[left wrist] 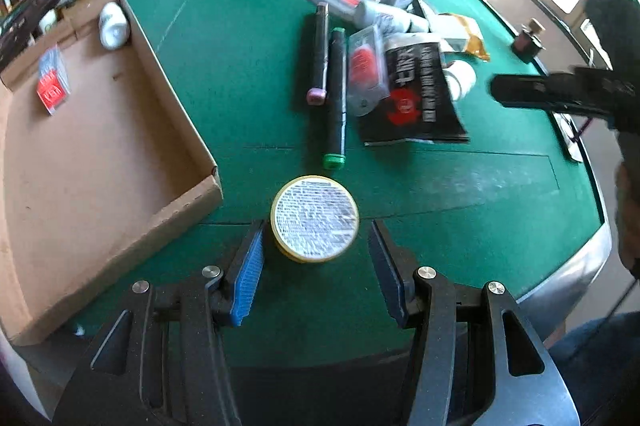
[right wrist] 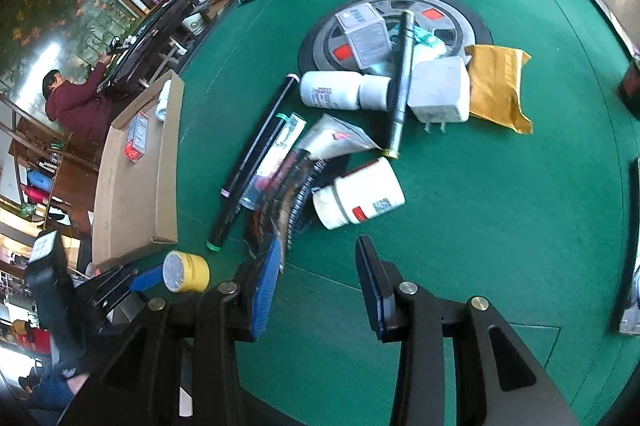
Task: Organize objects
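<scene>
A round yellow tin (left wrist: 315,218) with a printed label on top stands on the green felt between the fingertips of my left gripper (left wrist: 318,226). The left blue pad (left wrist: 252,258) is at the tin's edge, while a strip of felt shows between the tin and the other pad, so the jaws are open. In the right wrist view the tin (right wrist: 186,272) sits at the lower left beside a blue pad (right wrist: 146,278). My right gripper (right wrist: 320,246) hangs open and empty over the felt, just short of a lying white bottle (right wrist: 358,195) and a black leaflet (right wrist: 280,209).
A shallow cardboard box (left wrist: 180,129) at the left holds a red packet (left wrist: 52,85) and a white bottle (left wrist: 114,25). The pile behind has markers (left wrist: 336,97), a charger (right wrist: 440,93), a yellow envelope (right wrist: 496,85), a grey carton (right wrist: 364,33) and a wheel-print mat (right wrist: 460,9). A person stands far left.
</scene>
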`<state>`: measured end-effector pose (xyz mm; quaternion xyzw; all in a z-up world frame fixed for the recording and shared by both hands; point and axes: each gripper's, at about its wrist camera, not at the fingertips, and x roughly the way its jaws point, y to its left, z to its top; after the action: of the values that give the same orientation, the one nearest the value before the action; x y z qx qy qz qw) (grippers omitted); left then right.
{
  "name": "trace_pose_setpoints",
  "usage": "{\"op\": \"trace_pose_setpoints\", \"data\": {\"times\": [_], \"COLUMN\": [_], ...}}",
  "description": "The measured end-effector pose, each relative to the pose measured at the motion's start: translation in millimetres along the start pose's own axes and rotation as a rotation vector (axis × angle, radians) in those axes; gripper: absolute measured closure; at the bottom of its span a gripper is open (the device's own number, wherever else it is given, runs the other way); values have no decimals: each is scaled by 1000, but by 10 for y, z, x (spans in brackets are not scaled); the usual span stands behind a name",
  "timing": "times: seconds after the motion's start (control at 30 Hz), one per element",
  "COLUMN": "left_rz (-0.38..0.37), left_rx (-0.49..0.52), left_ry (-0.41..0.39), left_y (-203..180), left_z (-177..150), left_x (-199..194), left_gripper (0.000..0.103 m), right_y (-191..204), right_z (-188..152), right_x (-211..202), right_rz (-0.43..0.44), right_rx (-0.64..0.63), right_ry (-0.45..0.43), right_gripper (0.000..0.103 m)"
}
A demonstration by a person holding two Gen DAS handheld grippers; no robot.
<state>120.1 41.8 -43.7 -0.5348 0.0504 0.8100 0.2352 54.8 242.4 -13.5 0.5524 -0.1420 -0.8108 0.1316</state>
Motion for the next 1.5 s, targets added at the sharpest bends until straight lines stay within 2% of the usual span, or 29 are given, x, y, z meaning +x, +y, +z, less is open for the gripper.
{"op": "trace_pose_setpoints", "data": {"times": [0.13,0.2,0.33,0.43,0.57,0.67,0.77,1.0,1.27,1.5], "left_rz": [3,41,64,67,76,76,79,89,131,140], "left_rx": [10,37,68,69,81,77,74,61,78,50], "left_ry": [-28,-37,-51,-53,-59,-65,-68,-74,-86,-110], "left_y": [3,-37,-74,-76,-82,-75,-76,-86,-139,-125], "left_z": [81,121,128,122,108,98,95,88,89,89], "left_x": [77,108,144,152,144,136,135,131,155,149], "left_gripper": [51,61,63,63,63,63,63,63,63,64], "right_y": [-72,-137,-217,-128,60,74,98,173,11,-98], "right_z": [-19,2,73,169,281,342,351,349,345,305], "right_x": [11,59,151,214,297,379,427,514,628,469], "right_rz": [11,12,-17,-79,-151,-183,-158,-164,-150,-125], "right_rx": [19,62,90,-2,-172,-229,-278,-356,-266,-219], "right_ry": [14,34,34,19,17,24,46,77,117,56], "right_gripper": [64,64,64,63,49,48,48,44,44,46]}}
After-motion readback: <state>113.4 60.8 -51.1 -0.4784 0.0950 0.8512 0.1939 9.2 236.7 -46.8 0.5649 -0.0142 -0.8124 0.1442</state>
